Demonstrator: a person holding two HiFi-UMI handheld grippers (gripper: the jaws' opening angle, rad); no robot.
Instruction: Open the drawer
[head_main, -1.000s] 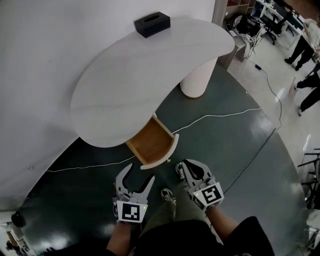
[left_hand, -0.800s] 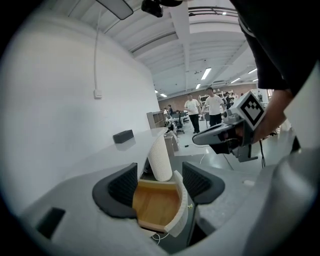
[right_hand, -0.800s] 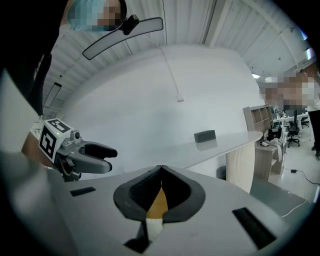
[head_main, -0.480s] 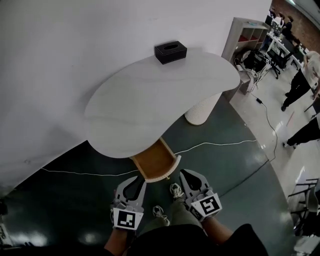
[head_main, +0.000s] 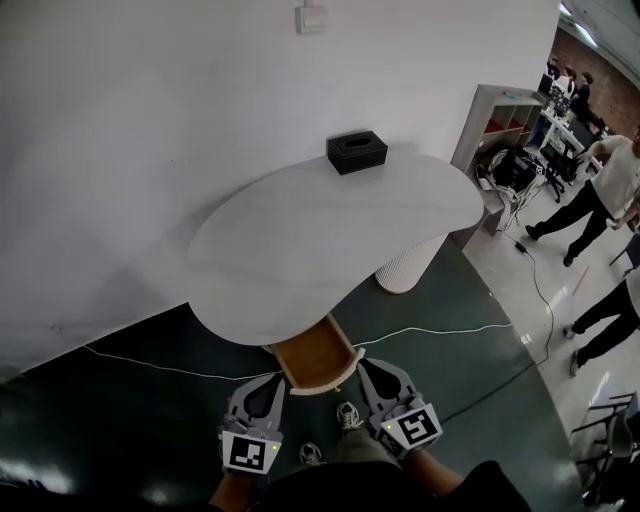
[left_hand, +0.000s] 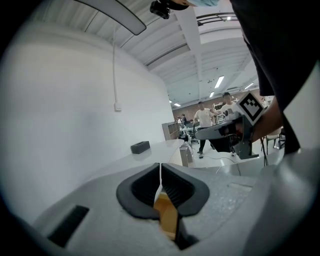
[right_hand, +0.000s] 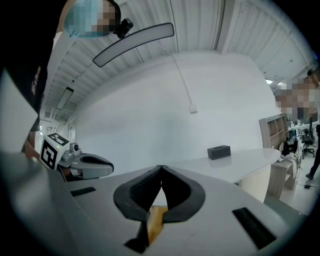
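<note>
The wooden drawer (head_main: 314, 360) stands pulled out from under the near edge of the white curved table (head_main: 330, 240). In the head view my left gripper (head_main: 274, 381) hangs just left of the drawer's front and my right gripper (head_main: 363, 366) just right of it, with neither touching it. My left gripper (left_hand: 160, 168) has just been closing its jaws, and they now meet with nothing between them. In its own view my right gripper (right_hand: 161, 169) is shut and empty too. A strip of the drawer's wood (left_hand: 167, 216) shows below the left tips.
A black tissue box (head_main: 357, 152) sits at the table's far edge by the white wall. A ribbed white pedestal (head_main: 410, 264) carries the table. A white cable (head_main: 440, 330) crosses the dark floor. At the right are a shelf unit (head_main: 505, 112) and people (head_main: 595, 195).
My left jaws went from wide open to shut. Both grippers rose and drew slightly back from the drawer front. The head view tilted up to show more wall, and the drawer stayed open.
</note>
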